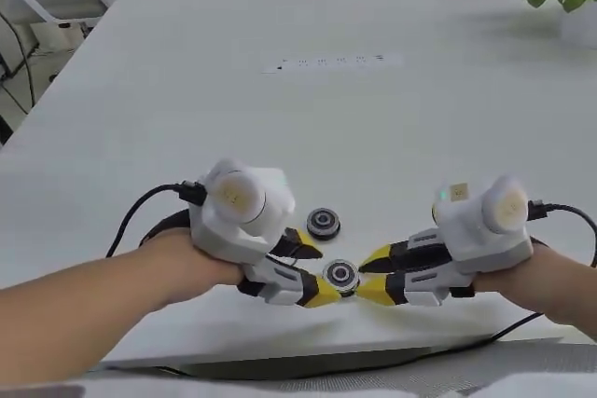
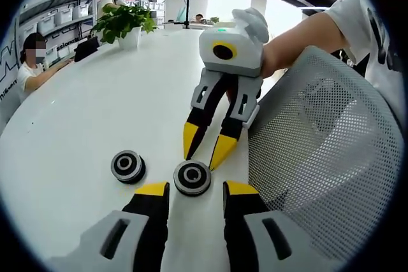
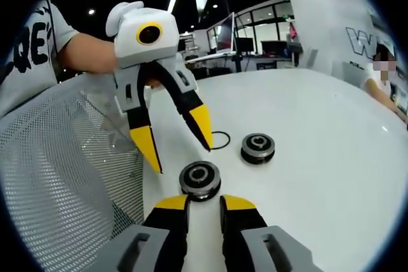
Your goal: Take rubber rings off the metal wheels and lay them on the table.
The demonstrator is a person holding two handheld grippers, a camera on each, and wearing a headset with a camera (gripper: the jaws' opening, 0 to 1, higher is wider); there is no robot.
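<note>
**White table (image 1: 168, 100), one metal wheel (image 1: 340, 274) between our tongs**

Lower centre of the head view: our left gripper (image 1: 315, 272), moderately wide and empty, has its tips just short of the wheel. The right gripper (image 1: 373, 274), narrower and also empty, faces it. A second wheel (image 1: 323, 222) sits just behind. We judge it best to pin the hub with one and hook the rubber ring outward with the other. That ring blurs into the dark rim; a loose ring (image 3: 220, 139) lies just past it.
</note>
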